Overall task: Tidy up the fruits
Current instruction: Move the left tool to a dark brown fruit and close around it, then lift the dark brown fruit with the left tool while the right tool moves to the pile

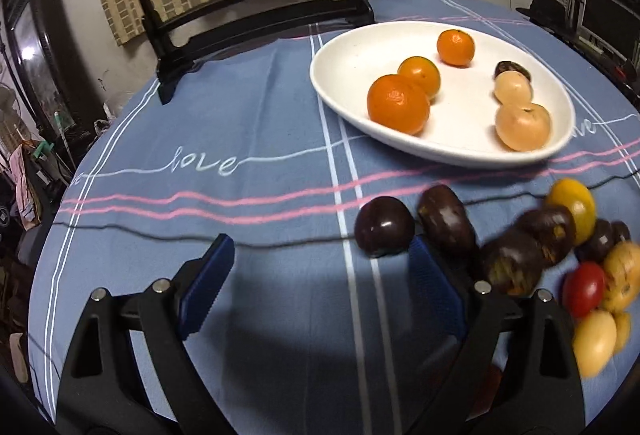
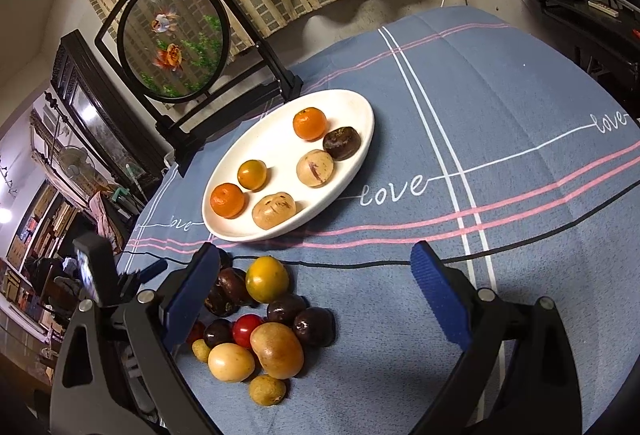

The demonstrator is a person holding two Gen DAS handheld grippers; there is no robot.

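Note:
A white oval plate (image 1: 348, 91) (image 2: 352, 107) on the blue tablecloth holds three oranges (image 1: 398, 103), two pale fruits (image 1: 522, 127) and a dark one (image 2: 342, 143). In front of it lies a loose pile of dark, yellow and red fruits (image 1: 560, 247) (image 2: 264, 323). My left gripper (image 1: 324, 255) is open above bare cloth, its right finger beside a dark fruit (image 1: 384, 226) and nothing between its jaws. My right gripper (image 2: 316, 259) is open over the pile, with its left finger next to the dark fruits. Neither holds anything.
A round framed goldfish screen (image 2: 176, 39) on a black stand rises behind the plate at the table's far edge. Dark furniture and clutter surround the table (image 2: 500, 115). The left gripper's body (image 2: 96, 271) shows left of the pile in the right wrist view.

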